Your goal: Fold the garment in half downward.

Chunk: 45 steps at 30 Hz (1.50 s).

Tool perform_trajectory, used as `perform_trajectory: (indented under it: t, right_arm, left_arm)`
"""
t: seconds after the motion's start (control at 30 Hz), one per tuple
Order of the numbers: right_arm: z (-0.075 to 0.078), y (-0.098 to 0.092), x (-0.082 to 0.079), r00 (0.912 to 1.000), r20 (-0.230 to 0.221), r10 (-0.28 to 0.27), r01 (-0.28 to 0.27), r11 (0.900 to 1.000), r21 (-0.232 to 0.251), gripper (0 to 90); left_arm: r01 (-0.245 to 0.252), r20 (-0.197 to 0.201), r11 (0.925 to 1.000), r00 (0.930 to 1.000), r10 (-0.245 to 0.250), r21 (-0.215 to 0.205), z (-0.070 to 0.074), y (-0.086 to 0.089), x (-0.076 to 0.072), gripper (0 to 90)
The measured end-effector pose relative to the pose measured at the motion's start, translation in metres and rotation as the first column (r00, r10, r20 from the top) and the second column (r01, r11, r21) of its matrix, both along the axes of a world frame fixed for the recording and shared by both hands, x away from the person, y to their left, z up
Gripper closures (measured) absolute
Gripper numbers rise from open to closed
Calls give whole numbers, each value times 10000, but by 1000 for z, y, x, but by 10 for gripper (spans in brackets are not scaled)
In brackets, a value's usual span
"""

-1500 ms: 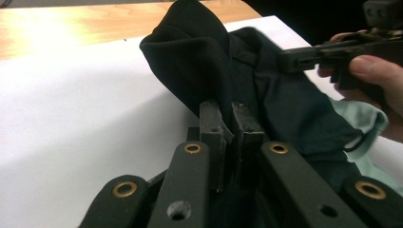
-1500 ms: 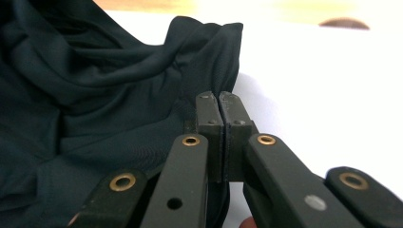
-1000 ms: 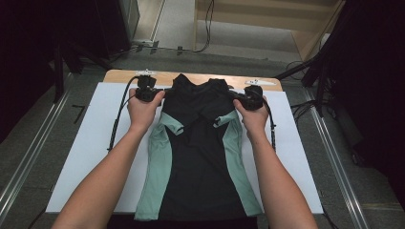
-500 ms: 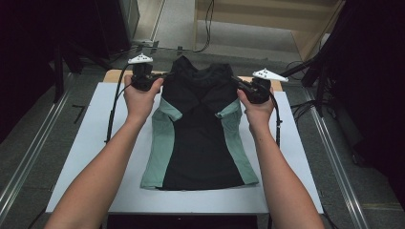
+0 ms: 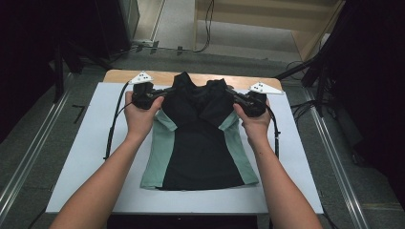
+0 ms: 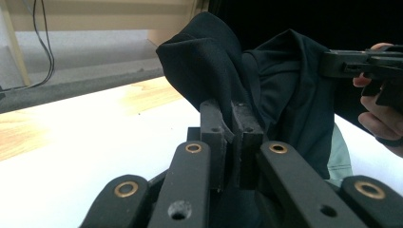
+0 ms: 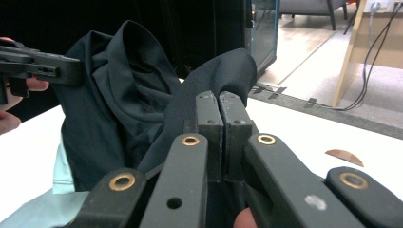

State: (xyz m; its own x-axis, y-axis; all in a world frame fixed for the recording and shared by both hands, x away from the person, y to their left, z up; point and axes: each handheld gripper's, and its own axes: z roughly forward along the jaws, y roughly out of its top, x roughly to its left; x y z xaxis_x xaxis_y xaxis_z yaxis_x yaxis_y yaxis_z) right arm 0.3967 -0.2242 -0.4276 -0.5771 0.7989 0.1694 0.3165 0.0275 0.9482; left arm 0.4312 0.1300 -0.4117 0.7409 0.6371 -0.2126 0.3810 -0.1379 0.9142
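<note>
A black sleeveless top with mint-green side panels [image 5: 198, 148] lies lengthwise on the white board [image 5: 76, 157], its hem toward the person. Its shoulder end is lifted off the board and sags between the two grippers. My left gripper [image 5: 165, 90] is shut on the left shoulder of the top [image 6: 209, 61], with black cloth pinched between the pads. On the other side my right gripper [image 5: 233, 95] is shut on the right shoulder [image 7: 209, 80]. In each gripper view the other gripper shows across the raised fabric.
The white board lies on a wooden table [image 5: 119, 75] whose far edge shows behind the top. Metal rails [image 5: 28, 157] run along both sides of the table. Cables [image 5: 112, 129] trail from the grippers over the board. Dark equipment and floor cables lie beyond.
Both grippers have moved away from the person toward the far edge, dragging the top with them; its hem has slid up the board and the shoulders are raised.
</note>
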Motion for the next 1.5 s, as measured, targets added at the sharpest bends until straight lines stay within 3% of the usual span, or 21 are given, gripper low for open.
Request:
perform_trajectory:
  t: [0.07,0.3,0.4,1.27,1.5]
  right_arm:
    - [-1,1,-2,9998,-81,162,-160,9998,142,866]
    - [-2,7,-11,9995,20,306,-305,9988,-396,865]
    - [-5,7,-15,9993,-47,362,-363,9989,-292,865]
    - [-26,2,-46,9973,111,725,-718,9957,-580,864]
    - [-32,-2,-58,9969,196,760,-741,9935,-866,864]
  left_arm:
    - [59,28,10000,10000,-59,-27,-2,-1,-3,857]
    - [303,-19,9990,9995,-304,-334,-8,-3,-17,857]
    - [409,-2,9984,9992,-409,-383,-11,-4,-23,857]
    - [959,-155,9943,9952,-967,-468,-36,-4,-57,857]
    - [1202,-198,9923,9925,-1209,-304,-41,-2,-68,857]
